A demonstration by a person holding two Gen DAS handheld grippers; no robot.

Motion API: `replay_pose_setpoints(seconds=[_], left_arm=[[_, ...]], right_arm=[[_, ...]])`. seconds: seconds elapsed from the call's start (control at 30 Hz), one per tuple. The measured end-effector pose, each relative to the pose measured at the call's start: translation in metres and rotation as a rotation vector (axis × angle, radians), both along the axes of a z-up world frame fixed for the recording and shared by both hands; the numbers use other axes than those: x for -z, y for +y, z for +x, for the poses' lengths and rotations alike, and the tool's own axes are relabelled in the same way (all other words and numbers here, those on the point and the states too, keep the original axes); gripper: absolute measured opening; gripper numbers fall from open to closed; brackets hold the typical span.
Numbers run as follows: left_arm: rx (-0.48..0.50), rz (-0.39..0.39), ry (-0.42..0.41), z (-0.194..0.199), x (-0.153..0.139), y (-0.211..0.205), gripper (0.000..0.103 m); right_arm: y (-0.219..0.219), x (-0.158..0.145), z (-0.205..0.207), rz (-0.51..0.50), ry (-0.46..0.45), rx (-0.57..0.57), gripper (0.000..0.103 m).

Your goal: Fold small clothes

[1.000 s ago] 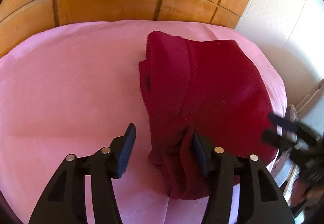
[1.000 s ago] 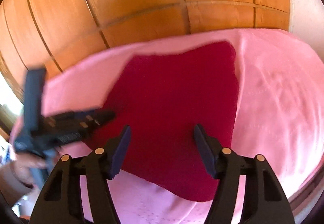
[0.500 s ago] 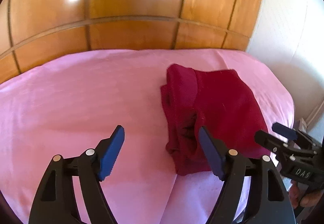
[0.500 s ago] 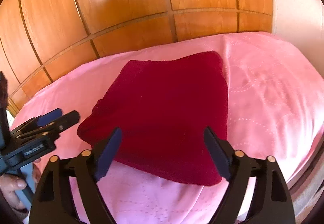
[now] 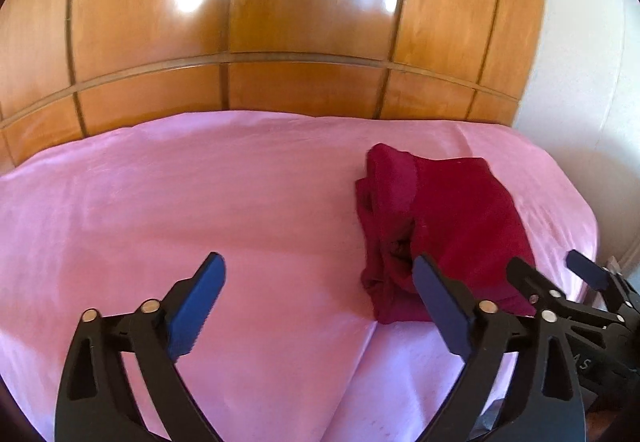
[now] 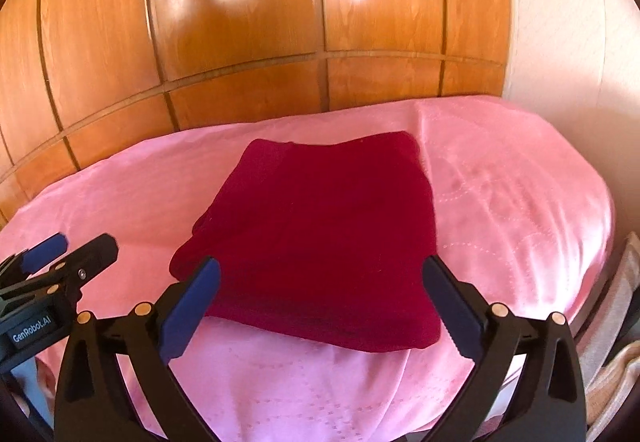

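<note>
And there it is: the dark red garment [image 6: 316, 238] lies folded into a compact, roughly square bundle on the pink bedspread [image 6: 512, 210], towards the right side of the bed and close to its near edge, with the wooden panelled wall [image 6: 248, 22] running across the far side. By the look of it, this fold is finished and we are in the release-and-back-off step. The left wrist view shows the bundle's left edge a bit lumpy, layers bunched and a small dark pocket gaping between them, so the next move may call for a tidy: a light press or tuck along that edge, or else moving on to another piece, though no other garment shows on the bed. Now the grippers. The left gripper [image 5: 316, 302] has just been opening and its jaws stand wide apart, nothing between them but bare bedspread; its right finger sits in front of the bundle's near left corner, and I can't tell whether it brushes the cloth. The right gripper [image 6: 320, 302] has likewise just been opening, jaws spread wide and holding nothing, hovering at the garment's near edge with the pads apart from the cloth. Both hands are empty.
</note>
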State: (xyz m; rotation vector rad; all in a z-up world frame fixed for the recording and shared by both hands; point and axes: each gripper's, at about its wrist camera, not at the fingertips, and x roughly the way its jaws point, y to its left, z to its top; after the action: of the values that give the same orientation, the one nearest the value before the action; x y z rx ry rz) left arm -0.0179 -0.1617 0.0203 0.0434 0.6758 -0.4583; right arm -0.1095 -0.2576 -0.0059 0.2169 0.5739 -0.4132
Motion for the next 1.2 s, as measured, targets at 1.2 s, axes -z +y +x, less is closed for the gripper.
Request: replay_pose_setpoints(seconds=[1.2], left_arm=[[-0.05, 0.051, -0.069, -0.0093, 0.0003, 0.0096, 0.099]], right_arm=[[-0.0002, -0.0027, -0.0048, -0.034, -0.02, 0.056, 0.101]])
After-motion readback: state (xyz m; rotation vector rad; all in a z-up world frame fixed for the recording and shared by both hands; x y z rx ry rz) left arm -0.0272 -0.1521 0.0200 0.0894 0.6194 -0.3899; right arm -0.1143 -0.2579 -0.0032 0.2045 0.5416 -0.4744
